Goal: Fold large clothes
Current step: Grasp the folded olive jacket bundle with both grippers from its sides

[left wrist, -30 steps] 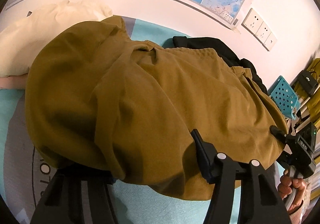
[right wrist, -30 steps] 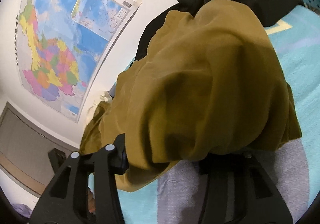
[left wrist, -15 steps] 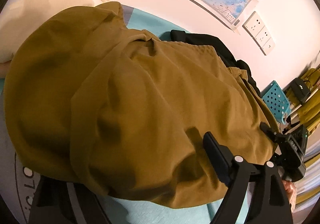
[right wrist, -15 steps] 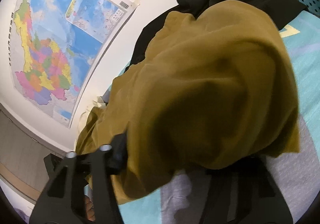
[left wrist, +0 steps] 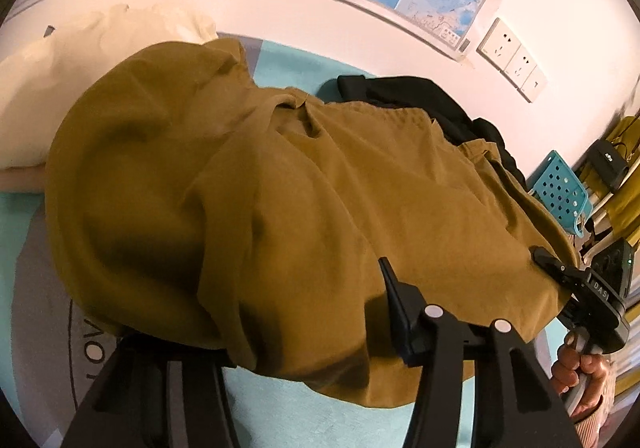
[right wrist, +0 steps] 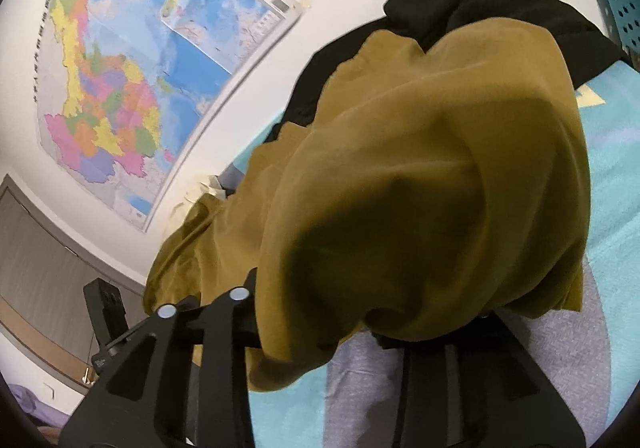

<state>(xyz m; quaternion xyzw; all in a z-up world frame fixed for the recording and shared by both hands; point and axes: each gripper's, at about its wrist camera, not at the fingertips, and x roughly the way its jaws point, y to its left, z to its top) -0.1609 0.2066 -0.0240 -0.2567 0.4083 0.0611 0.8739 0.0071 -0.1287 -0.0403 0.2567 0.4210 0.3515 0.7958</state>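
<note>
From my right gripper (right wrist: 360, 312), whose jaws are closing with mustard-brown garment (right wrist: 432, 187) draped between them, I see a black garment (right wrist: 500, 3) behind it and a wall map (right wrist: 132, 79) left of it.

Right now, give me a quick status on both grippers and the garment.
Left gripper and right gripper closing, mustard garment draped between jaws. Garment bunched on teal bedspread. Black clothing underneath far edge.

Both wrist views look down closely, from opposite ends, sharing the mustard garment (left wrist: 320, 187).

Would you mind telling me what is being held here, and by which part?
The mustard garment, by its near edge; both hand-held grippers' jaws are closing, the cloth draped between them.
</note>
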